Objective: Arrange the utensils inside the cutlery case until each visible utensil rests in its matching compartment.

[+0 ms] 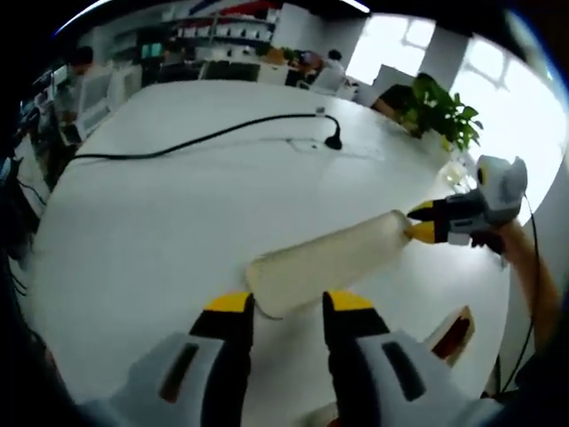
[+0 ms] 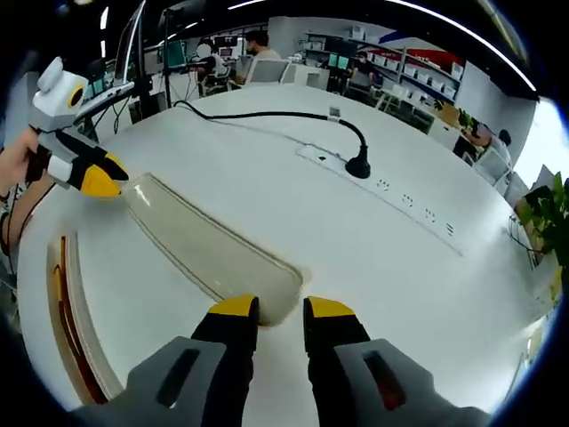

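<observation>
1. Holding translucent lid [image 1: 333,260] at both ends: left gripper [image 1: 286,313] straddling near end, right gripper [image 2: 271,313] at the other; actual clamp not discernible, jaws apart.
2. Lying low over white table [image 1: 160,222], lid mid-scene.
3. Resting near table's edge, cutlery case [image 2: 73,311]; utensils inside too blurred to sort.
4. Judging progress early: lid off, arranging not begun.

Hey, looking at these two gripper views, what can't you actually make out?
- Utensils: the long tray with brown-red edges is cut off by the right gripper view's rim, so its contents are unreadable.
- Grip: it is unclear whether the left gripper or the right gripper clamps the long translucent plastic lid; the jaws hide the contact in both views.
- White power strip: its sockets are too small to read in the right gripper view.
</observation>
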